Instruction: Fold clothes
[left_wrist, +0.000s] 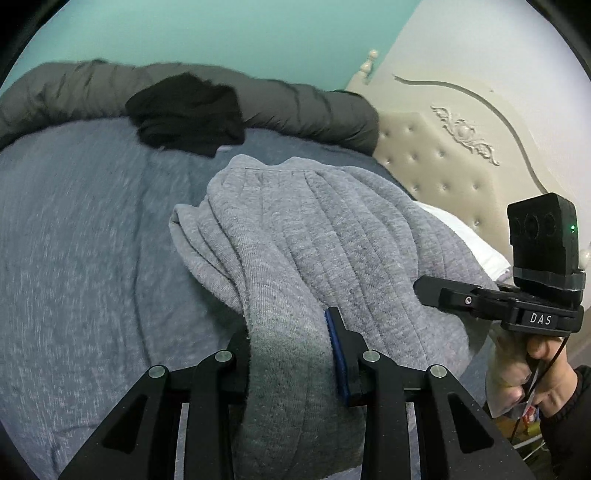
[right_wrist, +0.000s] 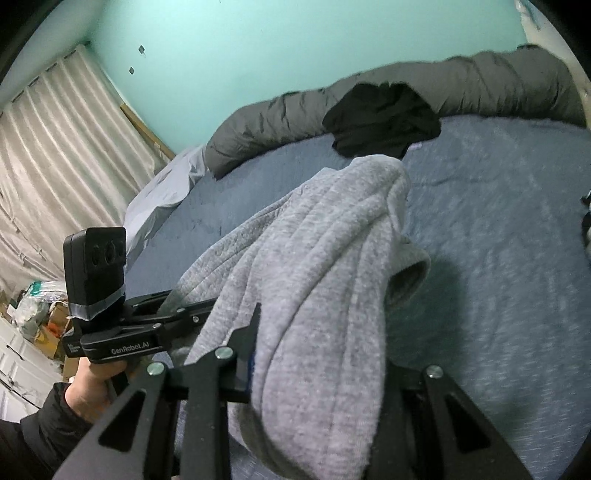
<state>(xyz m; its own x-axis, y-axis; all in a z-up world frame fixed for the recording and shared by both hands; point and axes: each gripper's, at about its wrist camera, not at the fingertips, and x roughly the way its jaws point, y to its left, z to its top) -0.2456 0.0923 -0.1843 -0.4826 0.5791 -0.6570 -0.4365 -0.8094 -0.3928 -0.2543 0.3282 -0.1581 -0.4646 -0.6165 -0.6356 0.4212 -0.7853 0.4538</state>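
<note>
You hold the light grey ribbed knit garment (left_wrist: 317, 236) bunched at frame centre above the blue-grey bedspread (left_wrist: 81, 229), left gripper (left_wrist: 291, 354) and right gripper (right_wrist: 317, 354) both clamped on it. Judging mid-fold: next, spread it flat.

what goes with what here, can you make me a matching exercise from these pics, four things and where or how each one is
Things:
1. grey garment
2. black garment
3. dark duvet
4. curtain

Places or states:
a. rolled along the far edge of the bed
b. hangs by the teal wall
c. held by both grippers
d. bunched against the duvet

Pairs: 1-c, 2-d, 3-a, 4-b
</note>
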